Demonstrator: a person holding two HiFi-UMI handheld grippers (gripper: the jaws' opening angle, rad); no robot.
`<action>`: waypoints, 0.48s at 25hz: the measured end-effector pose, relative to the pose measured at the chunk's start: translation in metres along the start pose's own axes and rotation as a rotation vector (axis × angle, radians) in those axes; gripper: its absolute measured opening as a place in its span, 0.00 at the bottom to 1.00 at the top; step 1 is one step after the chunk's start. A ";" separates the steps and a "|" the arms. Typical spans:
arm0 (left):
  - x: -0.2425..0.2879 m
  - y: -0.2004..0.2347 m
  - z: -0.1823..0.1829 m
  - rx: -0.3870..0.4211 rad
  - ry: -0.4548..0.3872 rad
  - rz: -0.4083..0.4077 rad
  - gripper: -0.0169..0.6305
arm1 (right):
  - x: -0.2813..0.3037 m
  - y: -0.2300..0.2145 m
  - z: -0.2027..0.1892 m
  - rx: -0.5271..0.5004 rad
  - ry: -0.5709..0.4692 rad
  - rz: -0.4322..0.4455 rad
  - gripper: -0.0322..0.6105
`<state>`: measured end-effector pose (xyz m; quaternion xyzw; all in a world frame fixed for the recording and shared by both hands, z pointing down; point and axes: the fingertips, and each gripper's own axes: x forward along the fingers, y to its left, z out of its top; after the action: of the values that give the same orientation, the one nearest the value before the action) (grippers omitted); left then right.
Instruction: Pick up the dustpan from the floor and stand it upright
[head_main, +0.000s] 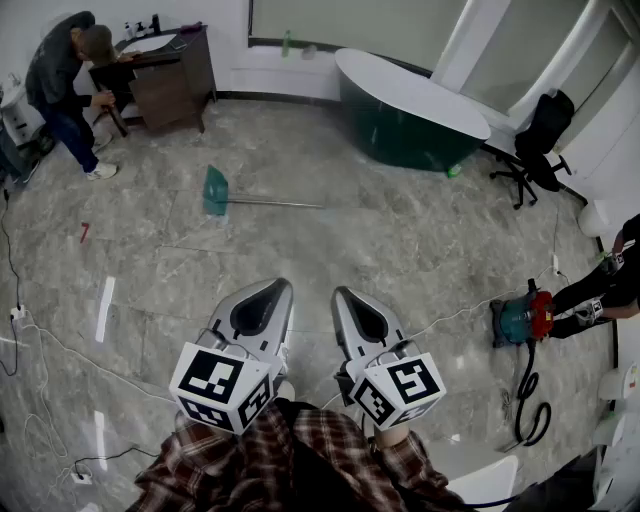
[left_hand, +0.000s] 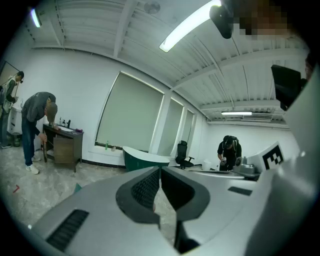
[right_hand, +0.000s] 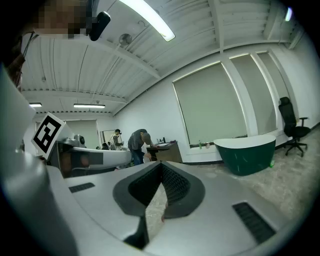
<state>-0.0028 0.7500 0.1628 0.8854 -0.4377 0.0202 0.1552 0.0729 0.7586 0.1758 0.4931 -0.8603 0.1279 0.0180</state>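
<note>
Head view: my left gripper and right gripper, two in all, sit side by side at lower centre. They are well short of the single green dustpan, which lies flat on the marble floor with its pan at the left and its long handle running rightward, almost straight across the frame. Only the two gripper views settle the jaws: each pair is closed tip to tip, gripping nothing.
</note>
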 end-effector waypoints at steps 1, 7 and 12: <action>0.005 0.008 0.001 -0.003 0.000 0.005 0.06 | 0.010 -0.002 0.001 0.000 0.004 0.008 0.07; 0.046 0.051 0.019 0.005 0.000 -0.010 0.06 | 0.068 -0.018 0.013 -0.010 0.010 0.004 0.07; 0.096 0.103 0.052 0.028 -0.010 -0.043 0.06 | 0.144 -0.033 0.035 -0.023 0.005 0.005 0.07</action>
<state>-0.0293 0.6025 0.1558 0.8967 -0.4190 0.0187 0.1412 0.0310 0.6131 0.1716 0.4904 -0.8629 0.1190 0.0256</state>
